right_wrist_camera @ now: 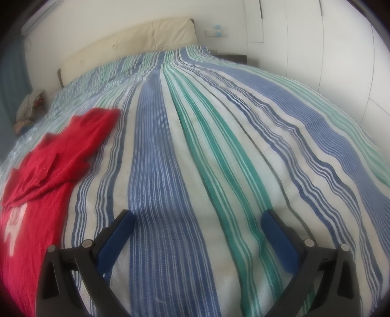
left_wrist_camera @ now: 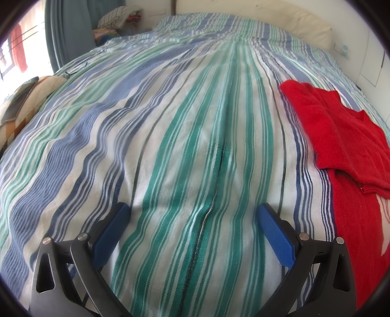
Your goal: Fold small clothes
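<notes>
A red knit garment (left_wrist_camera: 341, 136) lies on the striped bedspread (left_wrist_camera: 170, 122), partly folded, with one sleeve laid over the body and a white print near its lower part. In the left wrist view it is to the right of my left gripper (left_wrist_camera: 192, 212), which is open and empty over the bedspread. In the right wrist view the red garment (right_wrist_camera: 56, 156) lies to the left of my right gripper (right_wrist_camera: 197, 219), which is open and empty over the bedspread (right_wrist_camera: 219, 146).
A cream headboard (right_wrist_camera: 136, 41) runs along the far end of the bed. A pile of clothes (left_wrist_camera: 117, 22) sits at the far left corner beside a blue curtain (left_wrist_camera: 65, 31). A patterned cushion (left_wrist_camera: 17, 104) lies at the left edge. White wardrobe doors (right_wrist_camera: 329, 48) stand on the right.
</notes>
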### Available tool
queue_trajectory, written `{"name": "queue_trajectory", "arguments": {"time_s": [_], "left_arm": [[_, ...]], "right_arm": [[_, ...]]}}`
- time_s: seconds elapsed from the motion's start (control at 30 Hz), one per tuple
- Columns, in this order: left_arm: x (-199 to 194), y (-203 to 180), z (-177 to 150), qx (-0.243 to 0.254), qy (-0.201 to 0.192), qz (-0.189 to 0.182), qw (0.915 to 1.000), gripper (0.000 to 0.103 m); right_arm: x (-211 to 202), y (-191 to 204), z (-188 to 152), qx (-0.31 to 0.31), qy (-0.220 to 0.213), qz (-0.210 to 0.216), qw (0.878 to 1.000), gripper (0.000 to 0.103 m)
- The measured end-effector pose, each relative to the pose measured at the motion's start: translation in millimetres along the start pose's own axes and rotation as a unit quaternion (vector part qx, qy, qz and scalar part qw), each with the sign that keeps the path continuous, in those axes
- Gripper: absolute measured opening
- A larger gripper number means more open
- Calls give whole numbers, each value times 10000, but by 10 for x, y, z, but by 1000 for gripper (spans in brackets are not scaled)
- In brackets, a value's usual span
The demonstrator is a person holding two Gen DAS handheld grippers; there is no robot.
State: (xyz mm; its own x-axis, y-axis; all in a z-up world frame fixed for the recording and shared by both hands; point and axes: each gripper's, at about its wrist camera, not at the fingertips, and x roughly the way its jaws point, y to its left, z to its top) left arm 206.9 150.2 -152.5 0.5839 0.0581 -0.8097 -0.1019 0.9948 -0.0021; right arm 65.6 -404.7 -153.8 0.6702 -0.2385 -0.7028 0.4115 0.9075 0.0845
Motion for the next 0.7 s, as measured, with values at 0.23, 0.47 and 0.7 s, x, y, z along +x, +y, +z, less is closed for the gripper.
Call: {"name": "queue_trajectory", "arguments": {"time_s": [0.23, 0.47, 0.7], "left_arm": [[-1, -22, 8, 7, 7, 9, 10000, 103], [16, -47, 39, -41, 146, 47, 9999, 103], [-160, 66, 44, -120, 272, -391, 9988, 102]], "right_arm": [[3, 1, 0, -2, 0, -3, 10000, 103], [5, 2, 0, -2, 1, -2, 10000, 103], [7, 0, -4, -16, 20, -20, 10000, 103]]}}
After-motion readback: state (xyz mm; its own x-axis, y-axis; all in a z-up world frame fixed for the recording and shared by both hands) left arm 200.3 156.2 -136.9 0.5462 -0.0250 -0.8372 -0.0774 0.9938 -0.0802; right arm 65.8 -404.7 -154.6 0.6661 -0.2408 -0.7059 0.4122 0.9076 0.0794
